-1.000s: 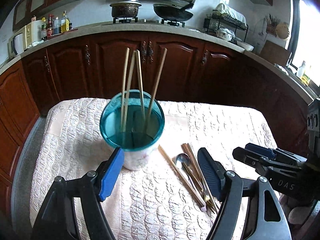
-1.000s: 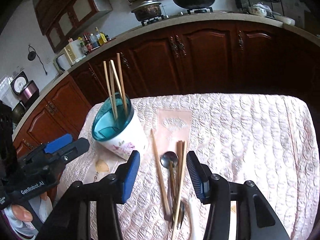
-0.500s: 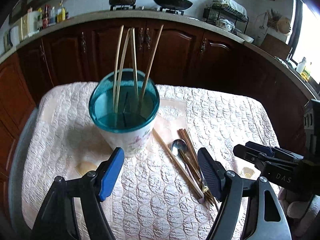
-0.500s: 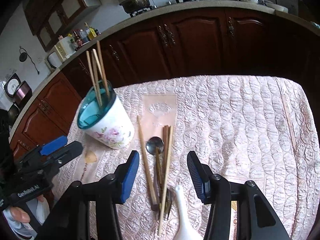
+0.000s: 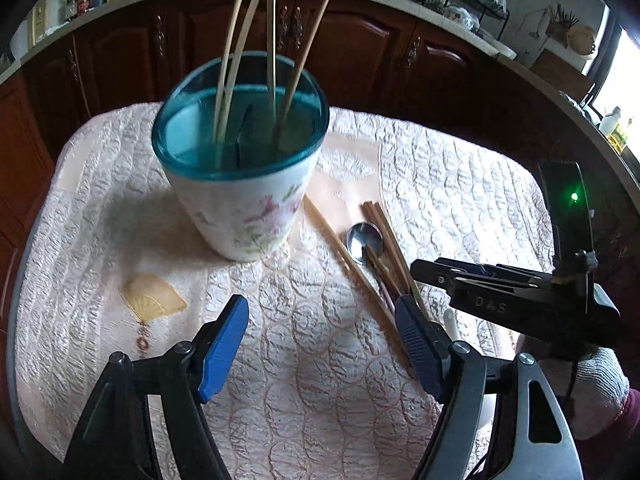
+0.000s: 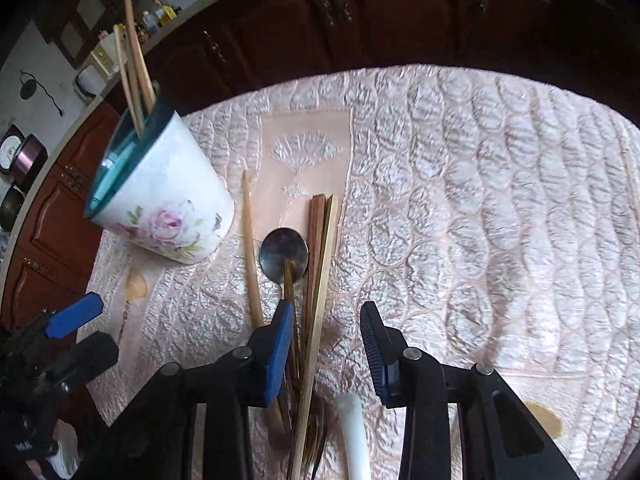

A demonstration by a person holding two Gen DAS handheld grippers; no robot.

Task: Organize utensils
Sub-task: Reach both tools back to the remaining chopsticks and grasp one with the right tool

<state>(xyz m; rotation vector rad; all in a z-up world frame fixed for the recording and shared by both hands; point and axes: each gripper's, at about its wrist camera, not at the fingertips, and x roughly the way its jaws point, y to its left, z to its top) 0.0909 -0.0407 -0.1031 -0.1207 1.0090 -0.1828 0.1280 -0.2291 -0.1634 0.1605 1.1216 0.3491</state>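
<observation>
Kitchen backdrop: dark wooden cabinets [image 5: 360, 52] under a pale countertop. In front, a table under a pink quilted cloth [image 6: 480, 200]. On the cloth, a floral holder cup [image 5: 244, 200] with a teal rim, upright, four pale chopsticks [image 5: 256, 52] already standing in it and leaning against the rim. Just right of the cup, a loose bundle lying flat: one pale chopstick [image 6: 250, 248], a metal spoon [image 6: 283, 256], darker wooden chopsticks [image 6: 320, 264], and a white handle [image 6: 354, 432] near the bottom edge.

Left gripper [image 5: 320, 352] spread wide, holding nothing, low over bare cloth in front of the cup; probably waiting there to steady it. Right gripper [image 6: 326, 348] also parted and empty, lowered over the near ends of the bundle, one blue pad beside the spoon's handle; likely lined up to pinch a piece near its end for lifting into the cup.
</observation>
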